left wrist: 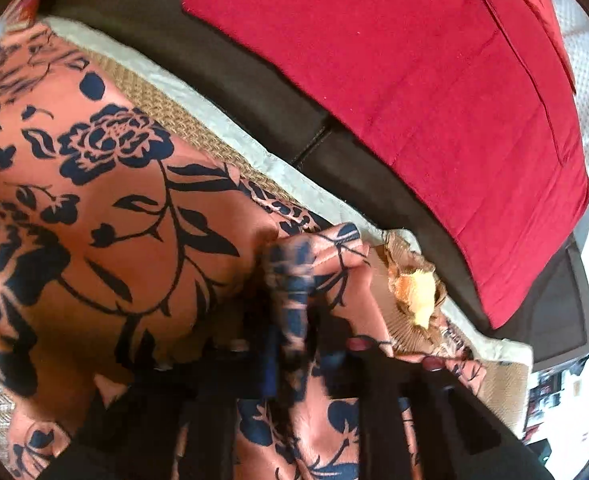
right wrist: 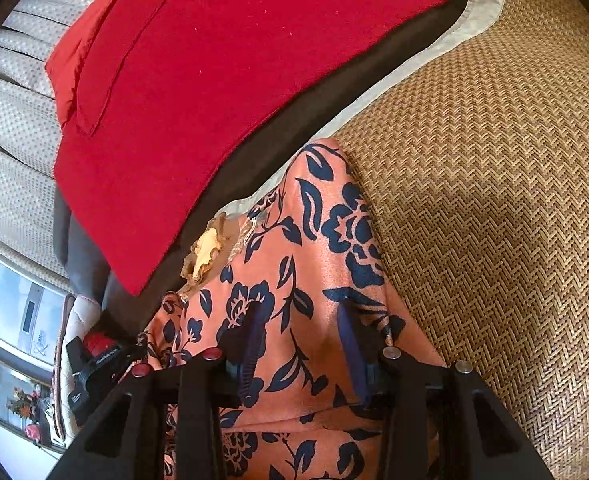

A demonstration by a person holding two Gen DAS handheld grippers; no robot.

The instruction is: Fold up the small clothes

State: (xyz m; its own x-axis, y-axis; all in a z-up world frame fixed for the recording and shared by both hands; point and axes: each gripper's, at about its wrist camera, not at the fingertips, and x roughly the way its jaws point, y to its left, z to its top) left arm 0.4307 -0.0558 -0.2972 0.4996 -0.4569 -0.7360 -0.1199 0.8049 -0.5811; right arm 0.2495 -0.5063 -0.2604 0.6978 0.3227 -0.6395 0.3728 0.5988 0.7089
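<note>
An orange garment with a dark blue flower print [left wrist: 106, 200] lies on a woven mat [left wrist: 166, 108]. My left gripper [left wrist: 290, 320] is shut on a bunched fold of this garment, which drapes over its fingers. In the right wrist view the same garment [right wrist: 314, 240] lies under my right gripper [right wrist: 302, 320], whose blue-padded fingers [right wrist: 254, 332] stand apart over the cloth, open. A pleated tan trim with a yellow piece [left wrist: 414, 292] sits at the garment's edge, also seen in the right wrist view [right wrist: 206, 248].
A red cushion [left wrist: 414, 100] lies on a dark sofa seat [left wrist: 254, 80] beyond the mat; it also shows in the right wrist view [right wrist: 214, 80]. The woven mat [right wrist: 494, 160] stretches to the right, with a pale border [right wrist: 414, 64]. A cream quilted backrest [right wrist: 10, 120] is behind.
</note>
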